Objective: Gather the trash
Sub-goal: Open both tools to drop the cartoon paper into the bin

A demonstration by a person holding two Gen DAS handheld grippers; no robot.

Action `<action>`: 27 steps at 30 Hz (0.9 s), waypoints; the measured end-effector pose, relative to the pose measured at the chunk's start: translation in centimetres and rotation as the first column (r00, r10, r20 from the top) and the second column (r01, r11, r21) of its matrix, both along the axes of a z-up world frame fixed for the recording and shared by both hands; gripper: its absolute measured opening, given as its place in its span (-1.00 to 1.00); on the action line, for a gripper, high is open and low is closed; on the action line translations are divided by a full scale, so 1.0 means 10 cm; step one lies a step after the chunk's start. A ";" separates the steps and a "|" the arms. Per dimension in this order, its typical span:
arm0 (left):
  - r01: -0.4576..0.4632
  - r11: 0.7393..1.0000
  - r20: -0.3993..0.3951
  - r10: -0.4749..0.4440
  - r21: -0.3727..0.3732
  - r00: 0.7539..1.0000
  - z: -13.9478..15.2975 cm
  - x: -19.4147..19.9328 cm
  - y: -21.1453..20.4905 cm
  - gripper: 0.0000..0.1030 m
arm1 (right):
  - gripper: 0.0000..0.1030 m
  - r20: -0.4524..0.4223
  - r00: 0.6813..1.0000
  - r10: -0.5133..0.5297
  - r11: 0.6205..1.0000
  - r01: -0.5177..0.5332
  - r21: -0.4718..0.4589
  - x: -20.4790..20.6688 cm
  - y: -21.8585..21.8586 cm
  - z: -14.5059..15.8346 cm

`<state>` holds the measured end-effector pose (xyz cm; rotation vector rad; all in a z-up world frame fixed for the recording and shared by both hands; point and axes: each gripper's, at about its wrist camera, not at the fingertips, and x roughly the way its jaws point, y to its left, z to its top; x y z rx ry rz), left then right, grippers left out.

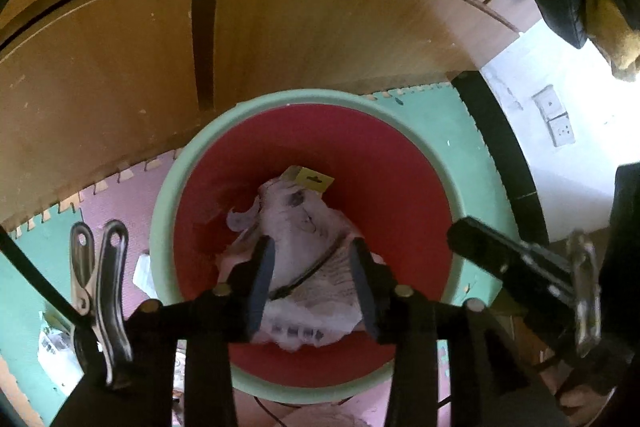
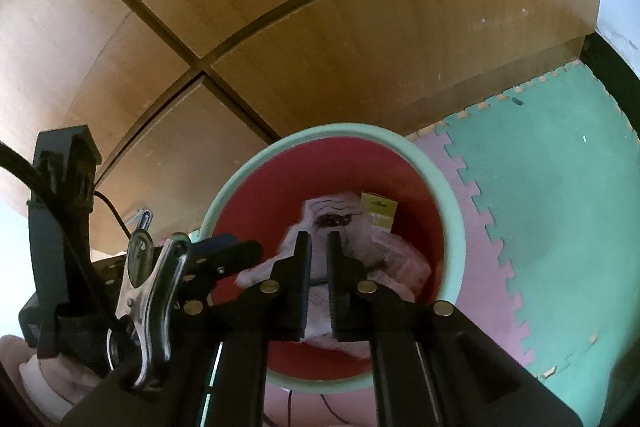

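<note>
Crumpled paper [image 1: 304, 259] and one yellow card [image 1: 310, 179], pointed away, are seen in one bin [image 1: 160, 211]; left gripper [image 1: 314, 283] is parted, right gripper [image 2: 318, 291] slightly parted, both empty.

Foam puzzle-mat floor [image 2: 560, 195], green and pink tiles, bin [image 1: 192, 163] w/ green rim standing on it by wood cabinet [image 1: 300, 19] at 12 o'clock, paper scraps [image 1: 56, 347] on mat at 8 o'clock
</note>
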<state>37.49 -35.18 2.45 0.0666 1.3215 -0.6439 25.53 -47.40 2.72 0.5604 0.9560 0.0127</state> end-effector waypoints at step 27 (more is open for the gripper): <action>-0.231 0.968 0.149 0.243 -0.093 0.959 0.30 -0.65 1.43 -0.21 | -0.27 0.097 0.994 0.044 0.995 -0.035 -0.097 -0.36 0.69 -0.14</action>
